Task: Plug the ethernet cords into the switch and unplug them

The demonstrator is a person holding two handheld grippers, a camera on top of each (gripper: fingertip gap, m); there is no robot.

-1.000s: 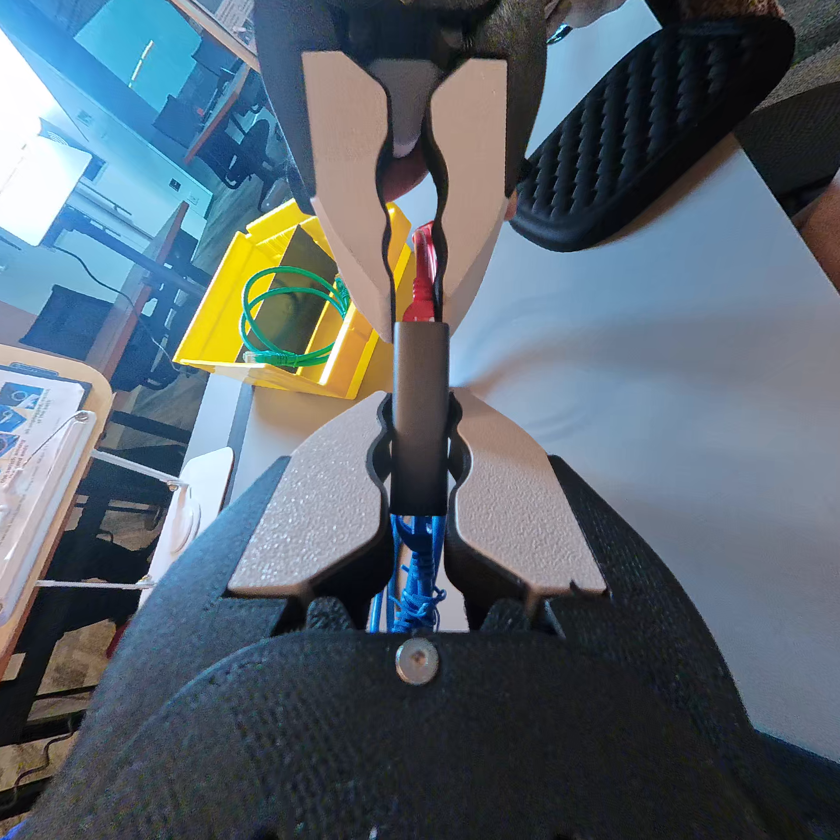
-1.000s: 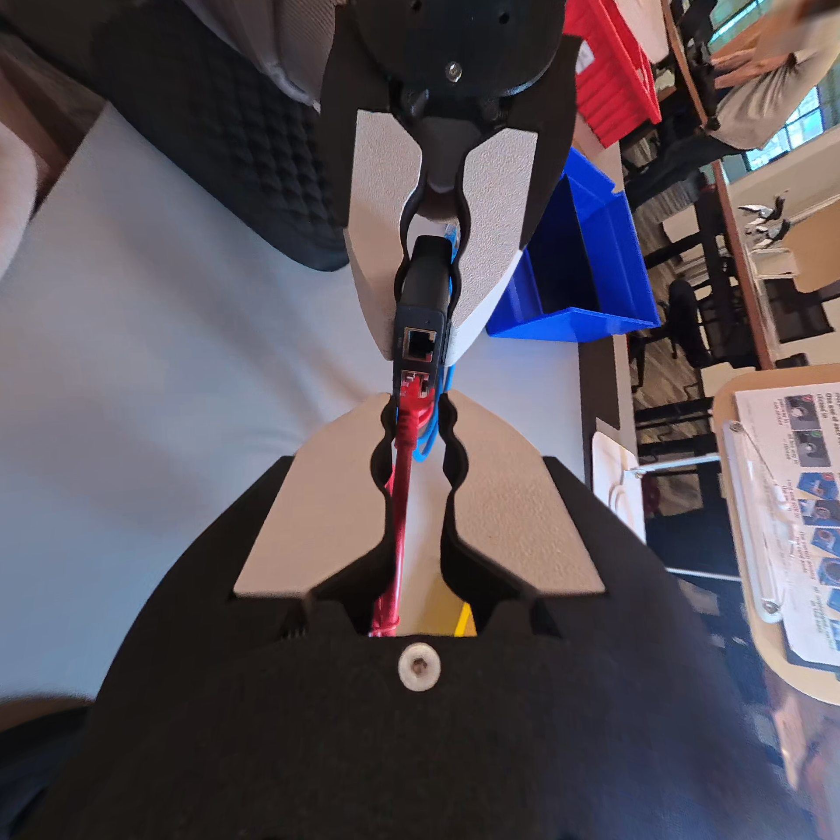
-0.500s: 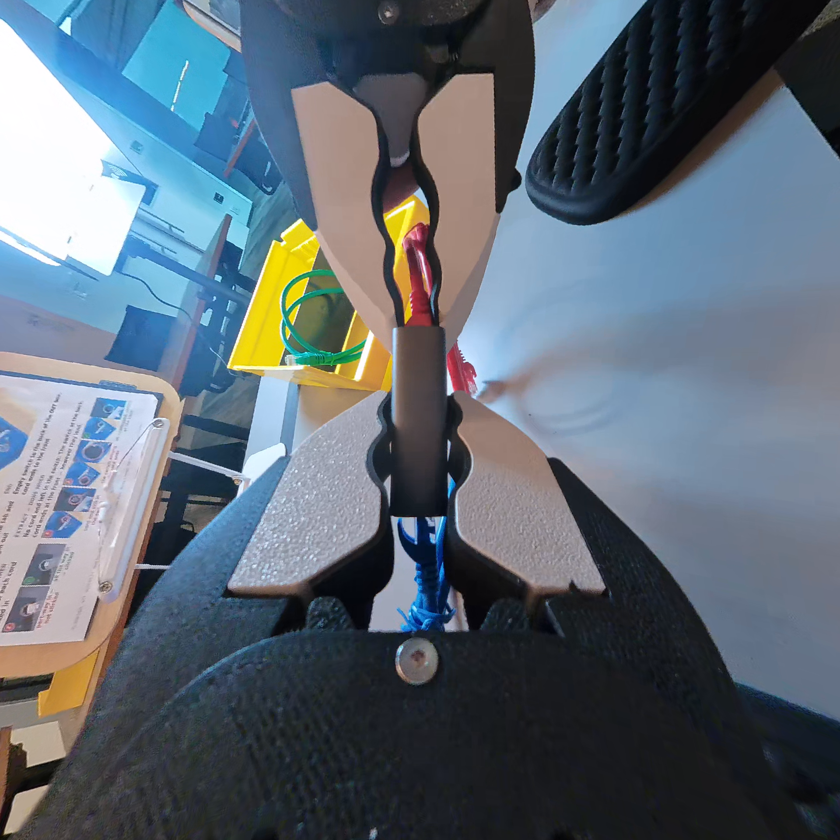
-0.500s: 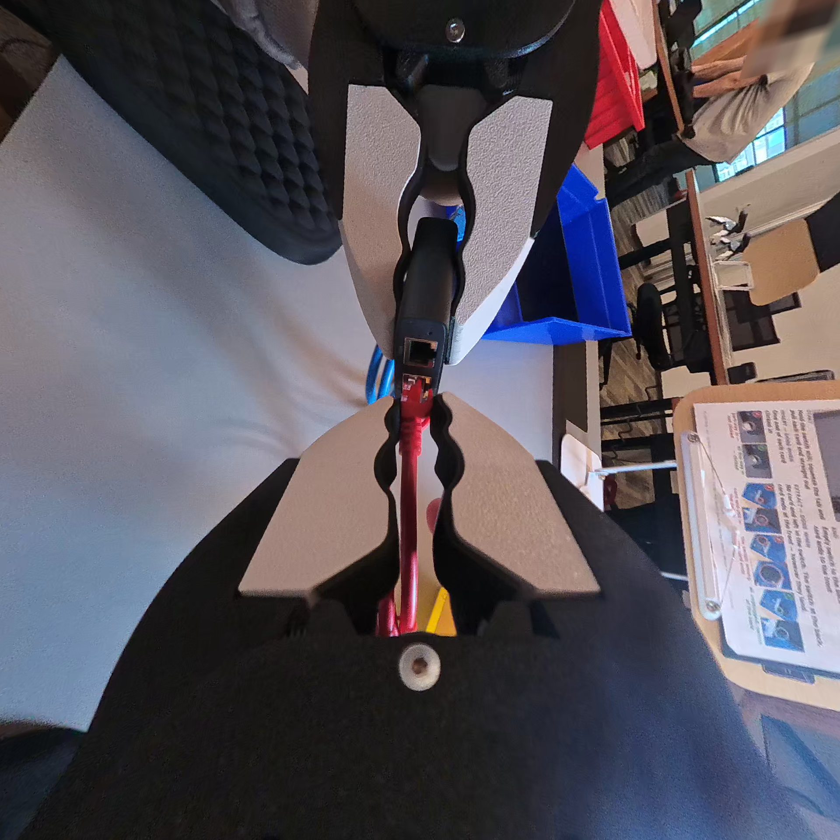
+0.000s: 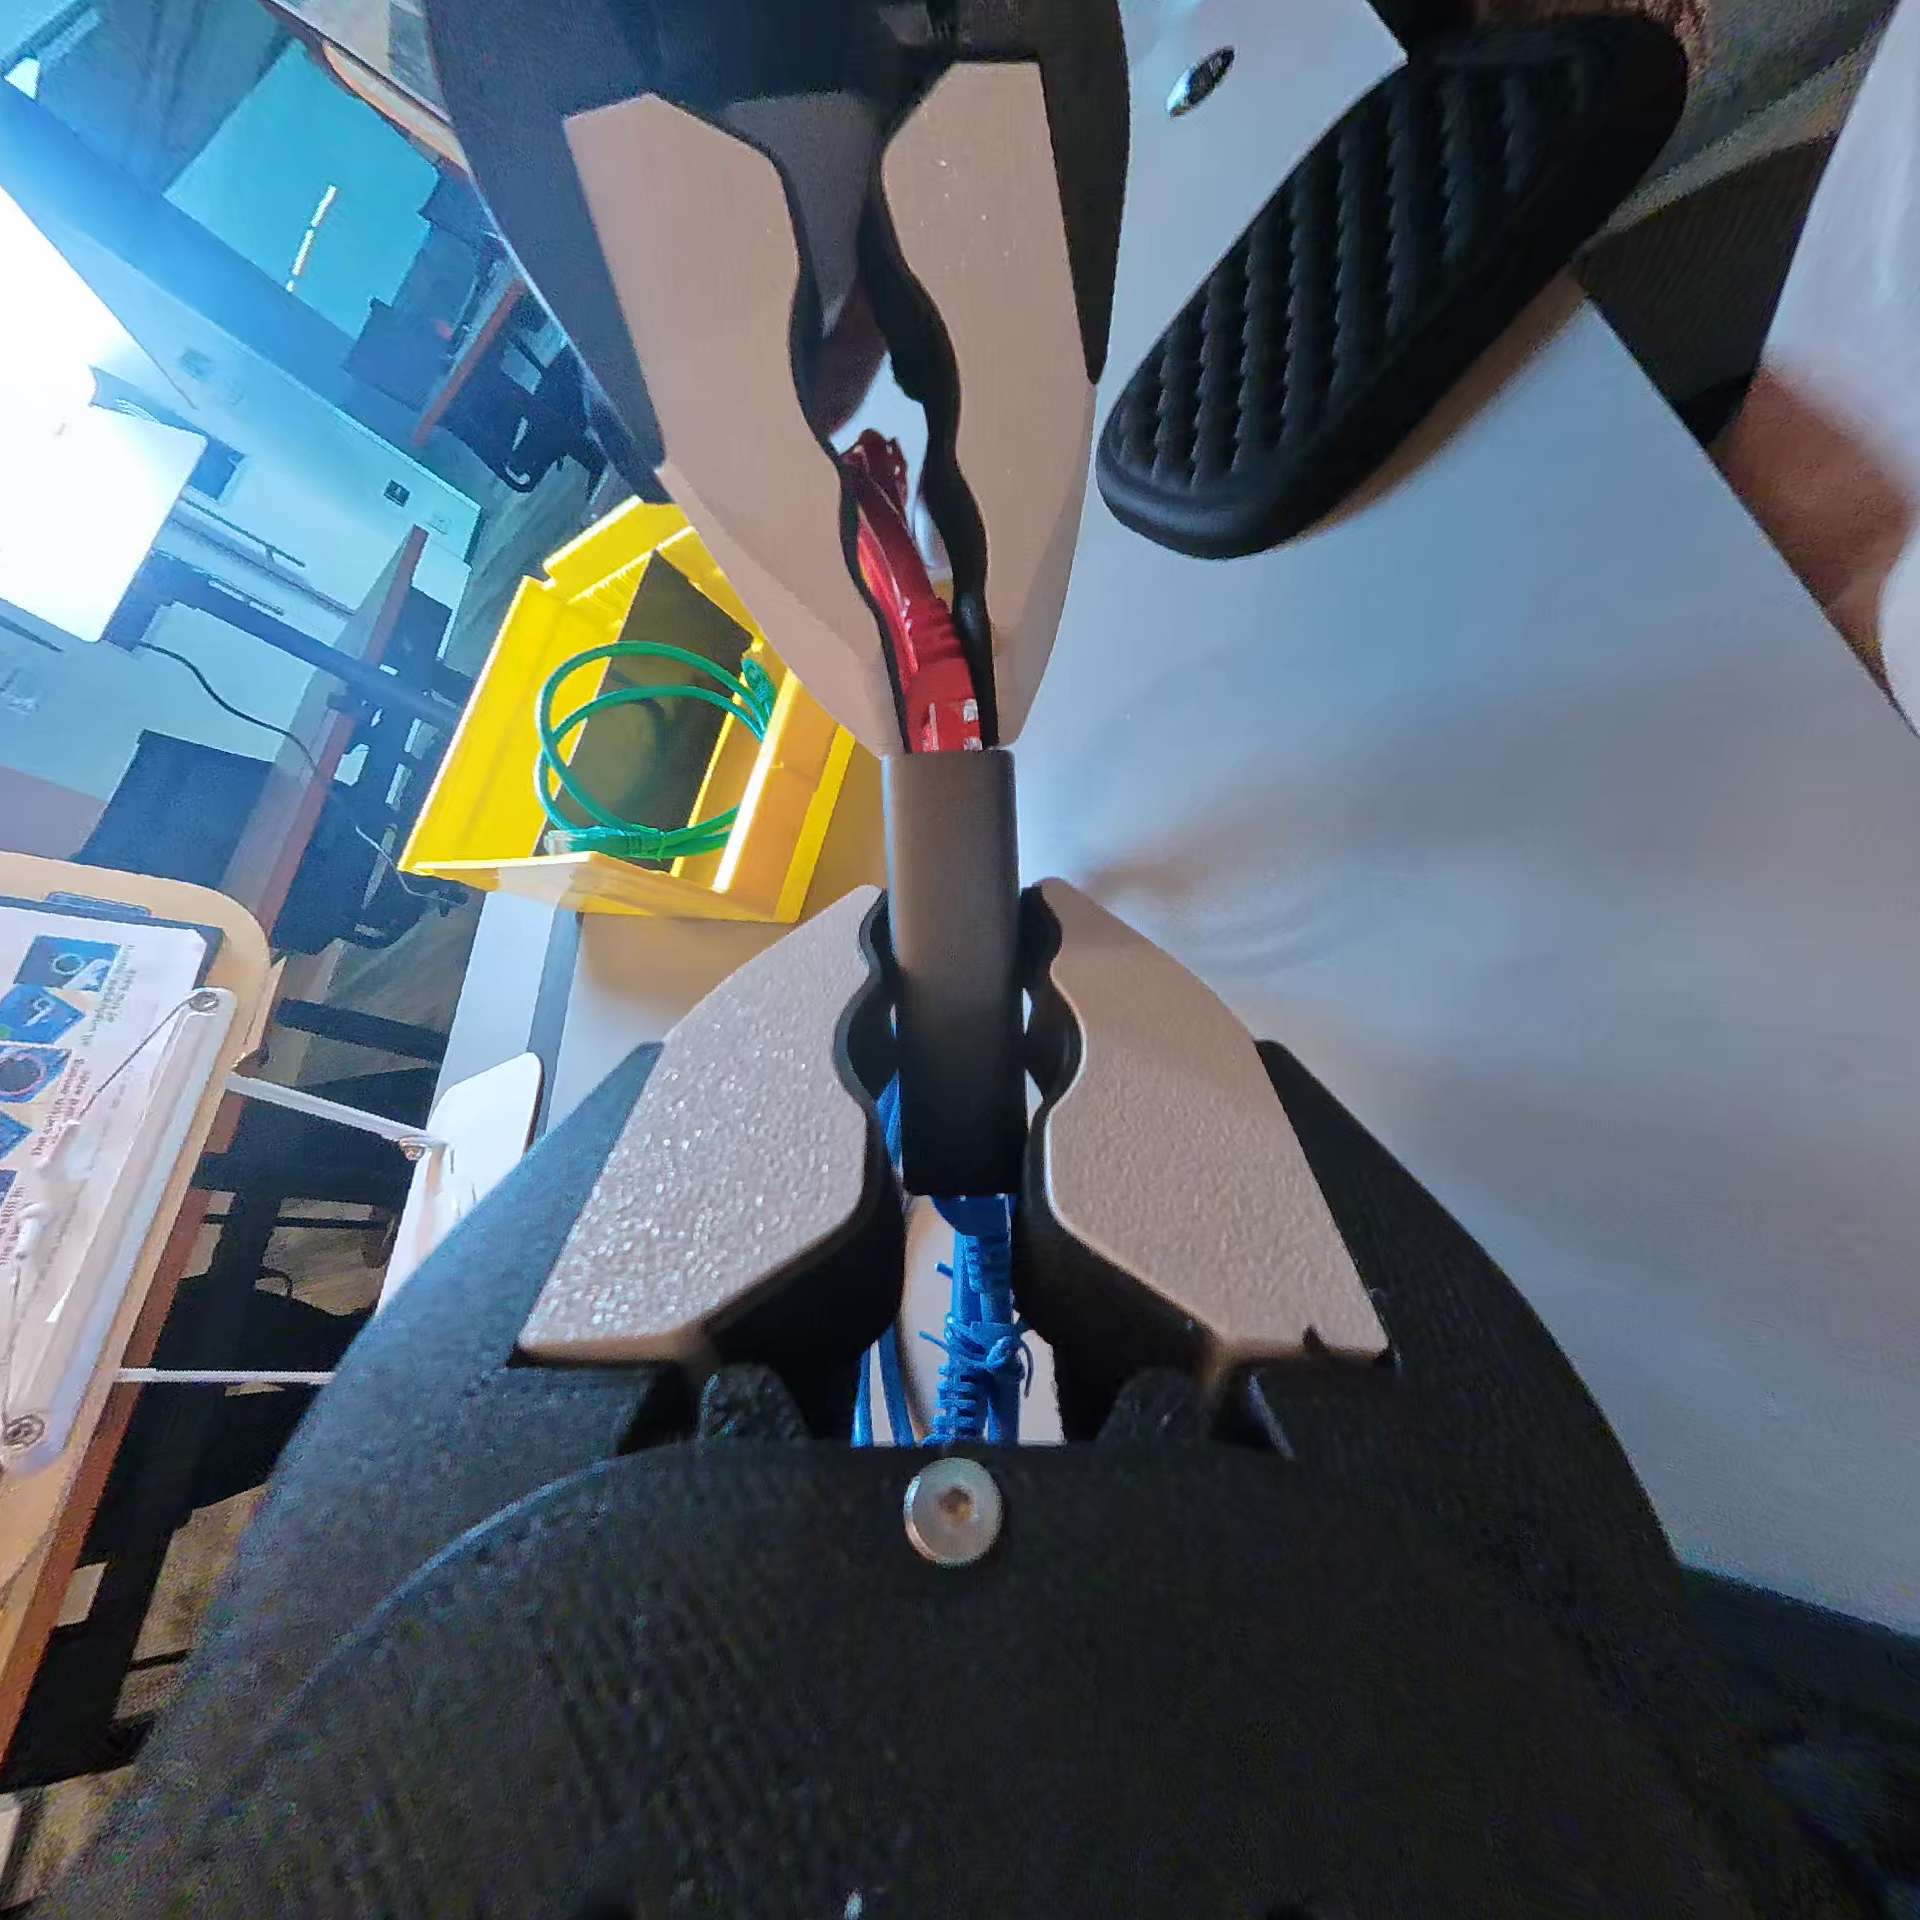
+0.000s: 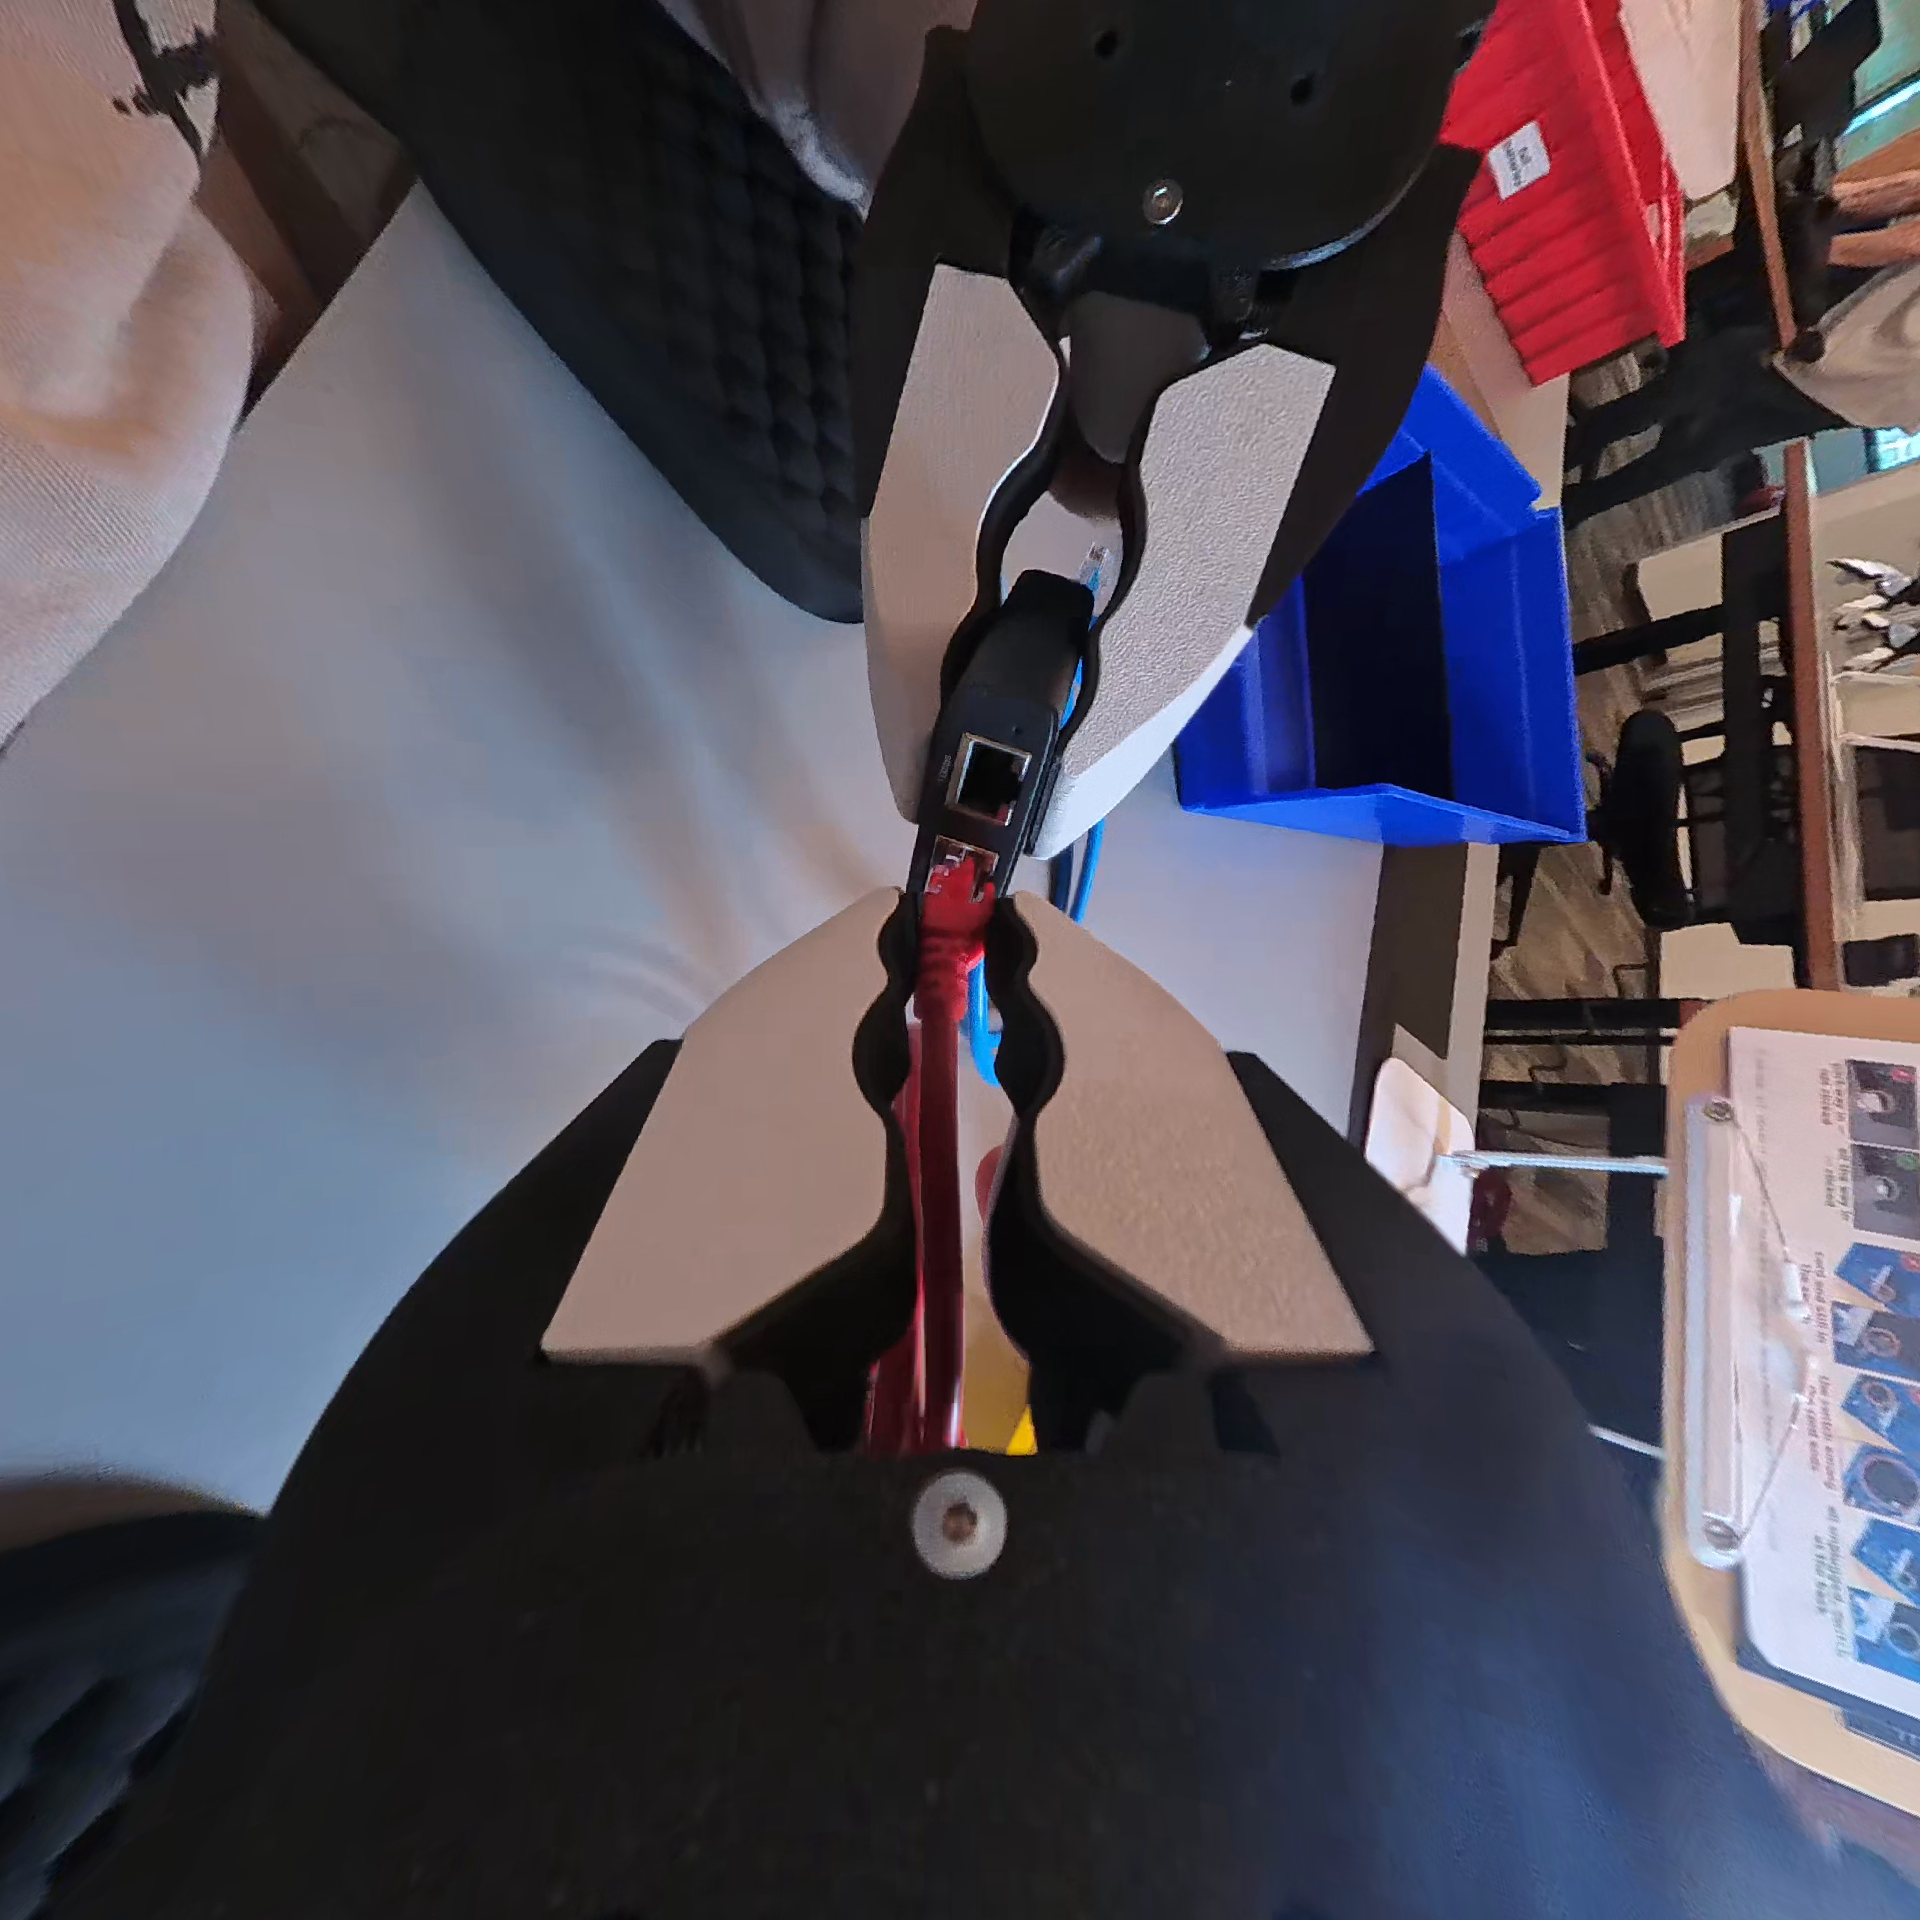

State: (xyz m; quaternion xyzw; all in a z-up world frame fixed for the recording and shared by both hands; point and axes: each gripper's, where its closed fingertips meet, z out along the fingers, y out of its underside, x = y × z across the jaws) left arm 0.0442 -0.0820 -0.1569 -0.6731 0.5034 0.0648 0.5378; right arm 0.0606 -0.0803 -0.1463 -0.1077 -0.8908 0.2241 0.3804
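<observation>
A: Where's the switch (image 5: pixel 954 966)?
B: Clamped in the left gripper (image 5: pixel 954 935), above the white table (image 5: pixel 1455 831).
A: And the red cord (image 6: pixel 940 1039)?
B: Its plug sits in the lower port, pinched by the right gripper (image 6: pixel 951 914). A blue cord (image 5: pixel 977 1320) hangs below.

I cannot see where the red cord (image 6: pixel 940 1122) ends; my gripper body hides its lower part.

A yellow bin (image 5: pixel 499 800) sits at the white table's (image 5: pixel 1455 935) edge. A blue bin (image 6: pixel 1455 727) sits at another edge, a red bin (image 6: pixel 1579 208) beyond it.
</observation>
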